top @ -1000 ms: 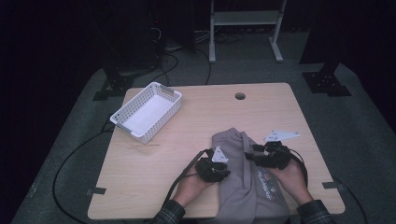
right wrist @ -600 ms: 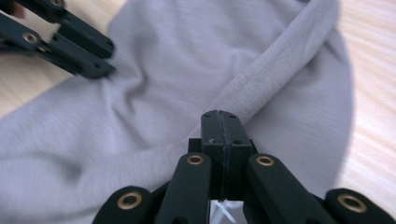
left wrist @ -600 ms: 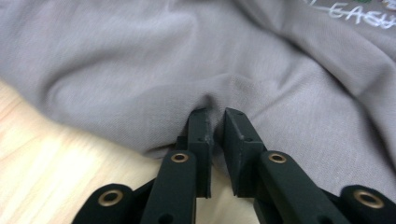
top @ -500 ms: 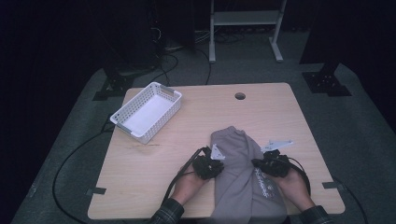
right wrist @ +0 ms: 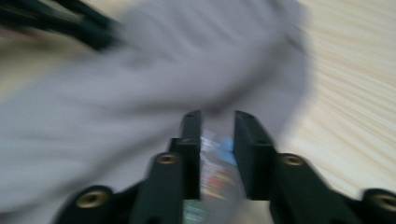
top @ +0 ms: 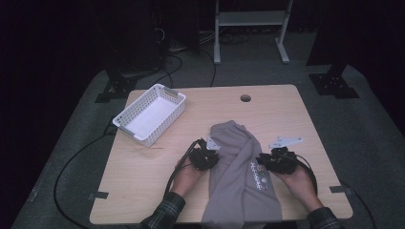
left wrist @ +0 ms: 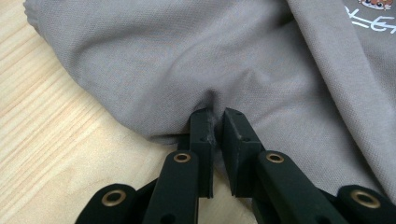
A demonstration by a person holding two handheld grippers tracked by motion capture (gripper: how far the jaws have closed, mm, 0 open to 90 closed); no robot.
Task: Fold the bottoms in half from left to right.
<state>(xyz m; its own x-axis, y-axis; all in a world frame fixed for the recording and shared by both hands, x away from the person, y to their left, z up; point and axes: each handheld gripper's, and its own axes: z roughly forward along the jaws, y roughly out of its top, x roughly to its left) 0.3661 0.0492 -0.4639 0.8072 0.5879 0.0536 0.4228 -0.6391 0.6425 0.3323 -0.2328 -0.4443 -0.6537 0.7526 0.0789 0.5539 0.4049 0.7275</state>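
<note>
Sweatshirt (top: 239, 176) on the bench (top: 143, 191): left tongs (left wrist: 215, 122) have just closed, pinching its edge, right tongs (right wrist: 217, 122) reopened slightly over the print, so folding continues.

White plastic basket (top: 152, 113), perforated walls, sits at far-left part of the wooden table (top: 143, 191), turned at an angle to the table edges, nothing inside. Round cable hole (top: 245, 98) in tabletop near far edge, approx. centre. Dark tape bits at near-left (top: 98, 195) and near-right (top: 337, 189) table edges. Grey carpet (top: 367, 138) around the table. Behind: white metal frame (top: 250, 24) on two legs, black stand bases (top: 334, 86) at the right & (top: 114, 90) at the left, loose cables (top: 172, 55) on floor – dim back there, prob. more gear.
</note>
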